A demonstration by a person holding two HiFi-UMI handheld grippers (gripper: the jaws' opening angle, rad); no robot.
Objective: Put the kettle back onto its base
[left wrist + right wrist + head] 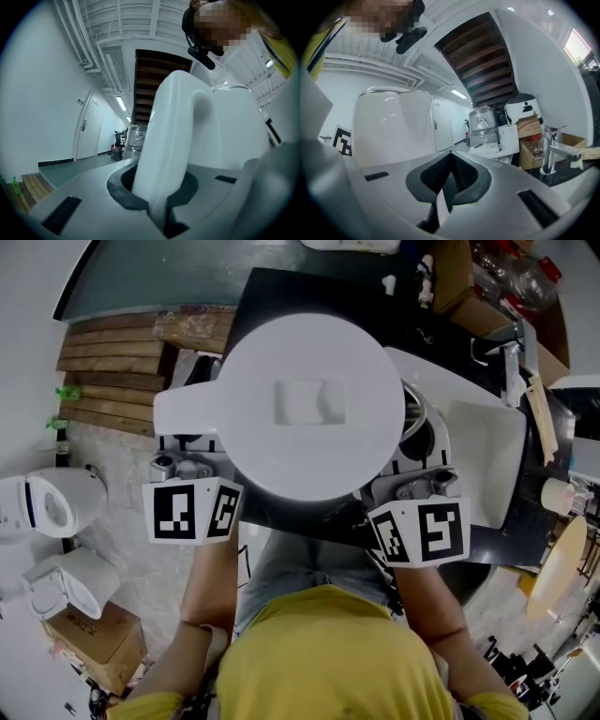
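The white kettle (314, 404) is filling the middle of the head view, seen from above. It is hanging in the air over the near edge of the black counter (272, 292), close in front of the person's chest, with its lid facing up and its handle (183, 413) pointing to the left of that view. The white sink (487, 456) is lying just beside it on the right. The person's two forearms are reaching forward side by side, the left forearm (202, 606) running up to the handle and the right forearm (427, 601) to the kettle's right flank. Both are holding their grippers roughly level, with the marker cubes (192, 510) facing upward. The left gripper (157, 183) is clamping the handle between its dark pads, and the handle is rising steeply out of the jaws. The right gripper (450, 164) is keeping its jaws pressed together, with the pads meeting at the tip. A thin pale sliver is showing low in the gap, and I cannot tell what it is. The kettle's body is standing close on the left of the right gripper view. A dark round rim (419, 432) is peeking out from under the kettle's right edge, and I cannot tell whether it is the base.
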